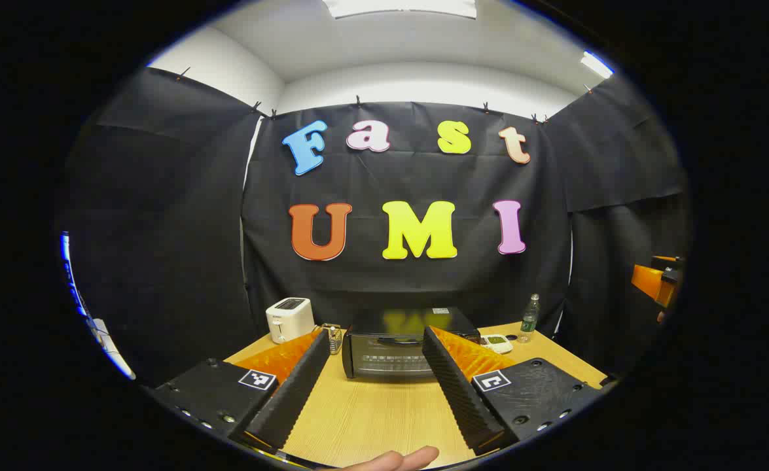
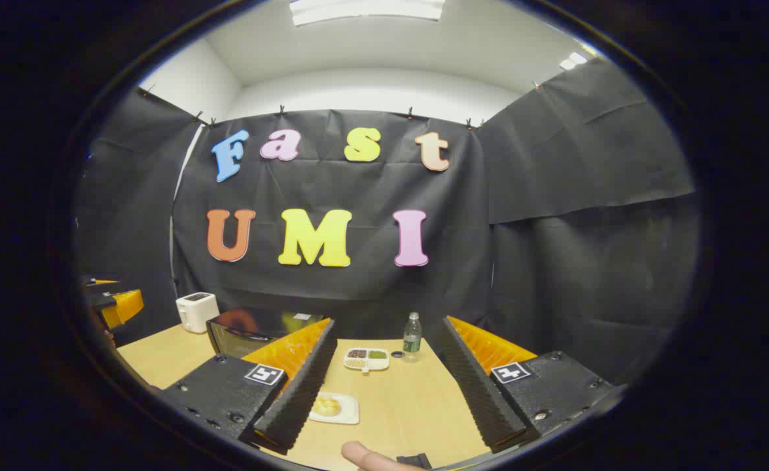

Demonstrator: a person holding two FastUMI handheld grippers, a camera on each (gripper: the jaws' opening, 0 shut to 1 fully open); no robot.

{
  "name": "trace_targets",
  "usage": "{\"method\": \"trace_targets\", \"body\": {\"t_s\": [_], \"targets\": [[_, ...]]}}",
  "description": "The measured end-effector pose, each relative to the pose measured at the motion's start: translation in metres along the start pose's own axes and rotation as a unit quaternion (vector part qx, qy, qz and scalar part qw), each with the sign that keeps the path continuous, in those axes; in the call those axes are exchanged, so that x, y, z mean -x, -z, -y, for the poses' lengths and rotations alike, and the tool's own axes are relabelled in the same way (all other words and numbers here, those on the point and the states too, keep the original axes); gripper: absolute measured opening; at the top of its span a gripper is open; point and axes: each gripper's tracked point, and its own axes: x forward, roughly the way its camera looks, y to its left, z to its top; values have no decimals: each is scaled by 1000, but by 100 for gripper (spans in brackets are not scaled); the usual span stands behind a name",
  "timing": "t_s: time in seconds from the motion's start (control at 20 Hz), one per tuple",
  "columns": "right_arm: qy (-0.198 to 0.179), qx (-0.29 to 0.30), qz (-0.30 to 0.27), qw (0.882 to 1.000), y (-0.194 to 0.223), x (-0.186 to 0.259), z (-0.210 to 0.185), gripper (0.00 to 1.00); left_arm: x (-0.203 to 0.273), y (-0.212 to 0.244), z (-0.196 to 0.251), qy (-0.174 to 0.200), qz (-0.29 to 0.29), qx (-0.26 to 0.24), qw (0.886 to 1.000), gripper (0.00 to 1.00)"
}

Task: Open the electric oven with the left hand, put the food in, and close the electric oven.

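Nothing is opened yet. The left gripper (image 1: 374, 386) hangs with jaws wide and empty, the closed electric oven (image 1: 400, 350) straight ahead between them; it must reach for the door handle. The right gripper (image 2: 384, 386), also spread wide, has the food (image 2: 326, 405) on its white plate (image 2: 348, 414) by its left finger.

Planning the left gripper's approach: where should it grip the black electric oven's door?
Grip the dark bar handle along the door's top edge on the black electric oven. Approach from the front: the open left gripper already faces the closed door, and the handle runs horizontally.
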Motion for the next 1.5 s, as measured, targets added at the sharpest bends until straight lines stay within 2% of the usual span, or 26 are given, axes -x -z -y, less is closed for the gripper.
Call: {"method": "trace_targets", "body": {"t_s": [0.15,0.35,0.55,0.8,1.05,1.25,1.4,1.5], "targets": [[6,-8,5,1000,-1,-3,3,96,0,2,6,10,3,4,1000,93],[14,-17,11,1000,-2,-7,11,96,-4,3,-1,-3,13,2,1000,94],[21,-17,29,999,-14,-12,14,96,-9,-3,0,1,24,12,1000,93],[14,-16,33,999,-16,-28,6,96,-29,-16,-4,8,28,4,1000,93],[4,-33,42,999,-16,-54,2,96,-80,-28,0,40,35,20,998,93],[1,-39,58,998,-16,-73,9,96,-139,-22,-2,33,25,14,999,94],[-5,-34,48,998,-4,-87,10,96,-190,-1,4,29,0,-1,1000,94],[-8,-39,46,998,1,-96,11,96,-221,16,14,39,-21,2,999,94]]}}
